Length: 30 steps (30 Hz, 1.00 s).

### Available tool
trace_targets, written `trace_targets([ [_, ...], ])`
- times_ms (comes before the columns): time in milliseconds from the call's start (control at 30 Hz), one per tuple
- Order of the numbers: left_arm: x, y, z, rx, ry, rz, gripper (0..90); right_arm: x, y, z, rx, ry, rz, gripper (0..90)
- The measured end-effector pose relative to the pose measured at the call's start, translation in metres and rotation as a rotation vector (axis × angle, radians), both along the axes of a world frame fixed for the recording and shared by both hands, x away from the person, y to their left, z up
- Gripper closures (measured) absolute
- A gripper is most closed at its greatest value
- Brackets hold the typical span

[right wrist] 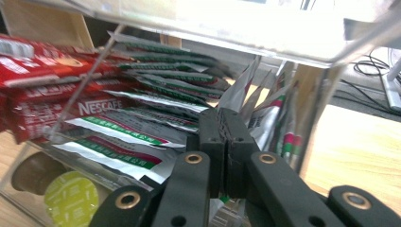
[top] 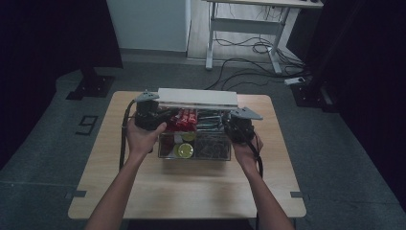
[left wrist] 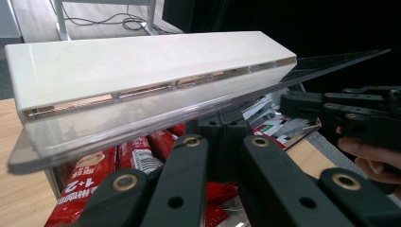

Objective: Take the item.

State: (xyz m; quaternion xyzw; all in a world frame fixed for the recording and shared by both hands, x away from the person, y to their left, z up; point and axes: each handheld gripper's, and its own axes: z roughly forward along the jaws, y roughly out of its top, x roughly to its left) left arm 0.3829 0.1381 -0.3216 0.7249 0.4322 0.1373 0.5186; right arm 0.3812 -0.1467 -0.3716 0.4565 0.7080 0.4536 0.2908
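A clear plastic organiser box [top: 216, 154] stands mid-table, holding red sachets [top: 185, 118], green-and-silver sachets [right wrist: 142, 135] and green-lidded capsules [top: 185, 150]. Its clear lid with a long white bar [top: 197, 98] is raised and tilted above the box; the lid [left wrist: 142, 75] also spans the left gripper view. My left gripper [left wrist: 224, 135] is shut at the box's left end, its tips just under the lid's clear edge. My right gripper [right wrist: 222, 142] is shut at the right end, tips in front of the silver sachets inside the box. Whether either pinches anything is unclear.
The box sits on a small wooden table [top: 143, 191] with bare wood in front and at both sides. Beyond it are grey floor, a white desk frame [top: 244, 28] and loose cables [top: 249, 62]. The other gripper [left wrist: 345, 113] and a hand show at the right of the left gripper view.
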Motion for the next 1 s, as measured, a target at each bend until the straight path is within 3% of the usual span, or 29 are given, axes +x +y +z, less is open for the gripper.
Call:
trace_targets([
  [467,0.003,0.000,0.001,-0.015,0.006,0.005,90.0,-0.027,-0.015,0.013,0.070,-0.083,0.029,89.3],
  [1000,0.002,0.001,0.002,-0.013,0.006,0.009,90.0,-0.045,-0.030,0.025,0.113,-0.135,0.050,89.4],
])
